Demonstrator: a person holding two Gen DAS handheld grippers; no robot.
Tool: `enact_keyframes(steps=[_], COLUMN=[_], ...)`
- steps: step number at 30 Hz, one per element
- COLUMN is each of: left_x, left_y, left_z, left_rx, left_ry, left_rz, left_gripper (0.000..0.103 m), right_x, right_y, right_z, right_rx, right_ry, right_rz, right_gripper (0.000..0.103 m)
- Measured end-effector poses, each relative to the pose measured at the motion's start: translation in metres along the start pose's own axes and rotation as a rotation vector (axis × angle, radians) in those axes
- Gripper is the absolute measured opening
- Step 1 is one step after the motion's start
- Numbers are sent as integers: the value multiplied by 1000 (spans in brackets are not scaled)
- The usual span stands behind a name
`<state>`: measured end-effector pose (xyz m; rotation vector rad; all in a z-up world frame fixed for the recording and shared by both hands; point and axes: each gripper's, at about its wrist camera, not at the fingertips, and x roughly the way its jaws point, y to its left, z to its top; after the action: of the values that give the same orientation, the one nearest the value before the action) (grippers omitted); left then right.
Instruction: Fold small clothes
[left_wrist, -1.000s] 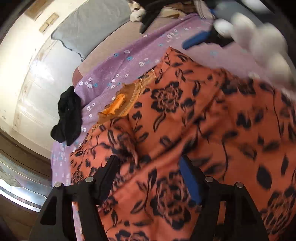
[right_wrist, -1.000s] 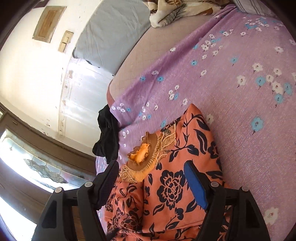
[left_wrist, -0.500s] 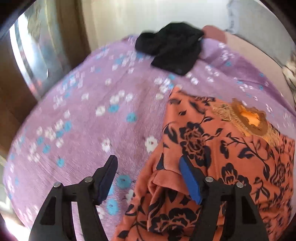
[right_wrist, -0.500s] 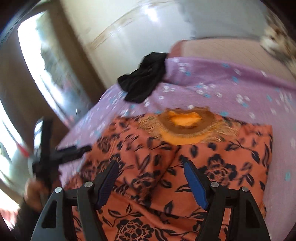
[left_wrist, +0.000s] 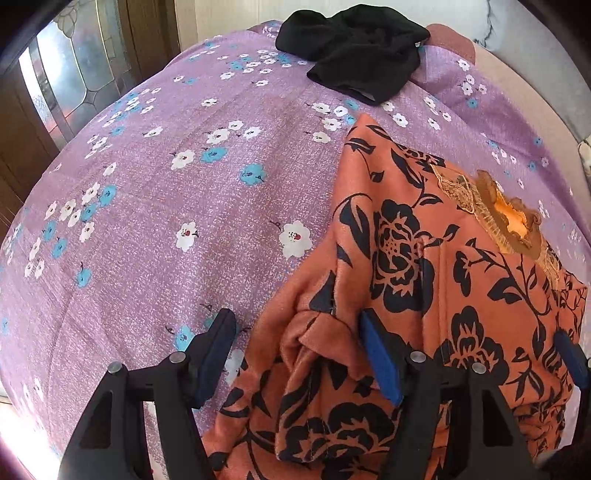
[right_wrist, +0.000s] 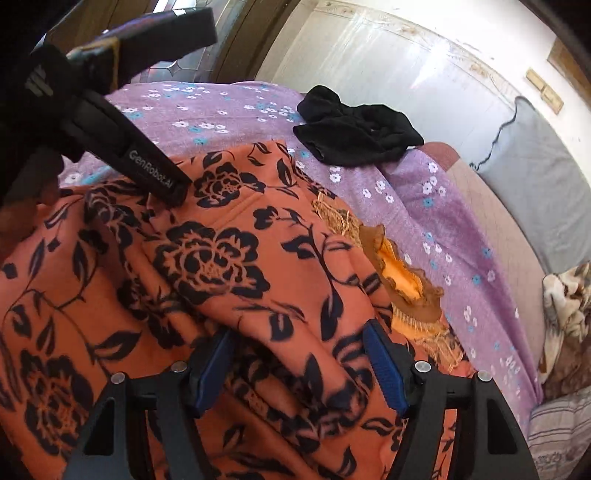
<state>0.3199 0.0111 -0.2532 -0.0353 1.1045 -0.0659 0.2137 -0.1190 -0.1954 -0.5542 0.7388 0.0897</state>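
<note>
Orange garment between both grippers

Orange floral garment (left_wrist: 424, 295) lies rumpled on the purple flowered sheet (left_wrist: 166, 221). Your left gripper (left_wrist: 295, 350) stands spread over the garment's bunched edge, its pads not pressing it. Your right gripper (right_wrist: 299, 365) is closing, with a fold of the garment between its jaws. Beyond the garment, well apart, lies a black cloth (right_wrist: 354, 133).
</note>
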Motion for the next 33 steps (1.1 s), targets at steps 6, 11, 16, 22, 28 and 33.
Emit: enact_keyframes(steps=[6, 11, 16, 22, 28, 33], left_x=[-1, -2, -3, -7, -25, -23], left_y=[0, 1, 2, 3, -14, -13], left_z=[0, 0, 0, 2, -1, 1], left_rx=[-11, -12, -16, -29, 62, 66], left_ry=[4, 2, 2, -10, -127, -123], left_rz=[-7, -13, -21, 16, 152, 169], left_gripper=[71, 71, 72, 72, 67, 67], right_x=[17, -3, -16, -53, -58, 9], right_y=[5, -93, -214, -249, -263, -233], right_z=[7, -13, -140, -232, -200, -161], right_rx=[53, 519, 1268, 1638, 1454, 1292], right_ry=[29, -19, 26, 93, -2, 180], right_rz=[73, 190, 320, 315, 267, 401], right_gripper=[22, 11, 13, 16, 16, 16])
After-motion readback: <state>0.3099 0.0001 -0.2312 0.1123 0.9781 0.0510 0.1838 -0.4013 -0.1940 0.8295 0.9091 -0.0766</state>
